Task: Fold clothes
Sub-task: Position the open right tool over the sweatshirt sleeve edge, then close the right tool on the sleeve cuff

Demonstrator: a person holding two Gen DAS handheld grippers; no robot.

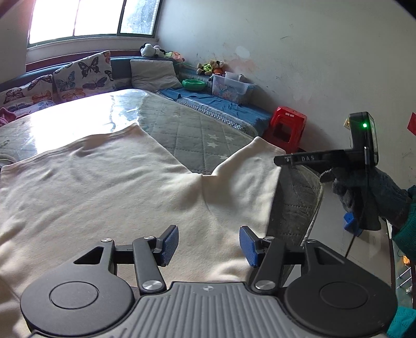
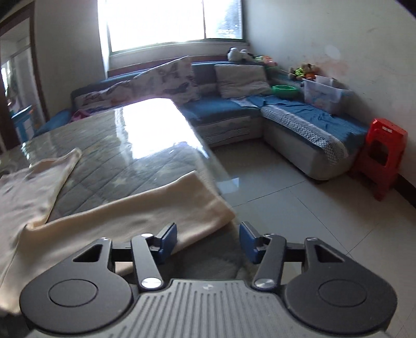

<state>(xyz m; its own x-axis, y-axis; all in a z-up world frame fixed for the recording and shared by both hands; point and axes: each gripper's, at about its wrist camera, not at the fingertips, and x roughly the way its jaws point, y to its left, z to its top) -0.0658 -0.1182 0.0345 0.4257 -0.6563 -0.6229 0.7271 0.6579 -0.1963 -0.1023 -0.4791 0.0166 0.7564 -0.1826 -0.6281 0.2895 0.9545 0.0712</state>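
- The table (image 1: 182, 124) fills most of both views; it carries a grey quilted cover with pale stars under a glossy clear sheet that mirrors the window (image 2: 169, 20).
- Behind it an L-shaped blue sofa (image 2: 223, 111) runs along two walls, with butterfly-print cushions (image 1: 83, 75), a grey pillow (image 1: 153, 71), a green bowl (image 1: 193, 84), a clear plastic box (image 1: 231, 87) and soft toys (image 1: 210, 67).
- A red plastic stool (image 2: 382, 156) stands on the tiled floor beside the end of the sofa.
- The cream garment (image 1: 104, 182) lies flat on the table's near part. In the left wrist view its broad body spreads leftward, and two long parts run away from the camera in a V, one toward the window, the other toward the table's right edge.
- In the right wrist view that right-hand part (image 2: 145, 208) lies lengthwise along the table edge, with its far corner just at the edge, above the floor.
- The left gripper (image 1: 209, 244) points forward and downward above the garment, close to the notch of the V; its blue pads stand apart with only cloth below them, gripping nothing.
- The right gripper (image 2: 208, 241) also tilts downward at the table's edge; its pads stand apart, the left one over the cream cloth, nothing pinched between them.
- In the left wrist view a gloved hand (image 1: 369, 197) with a teal sleeve holds the right tool beyond the table's right side, its black body lying level and pointing left.
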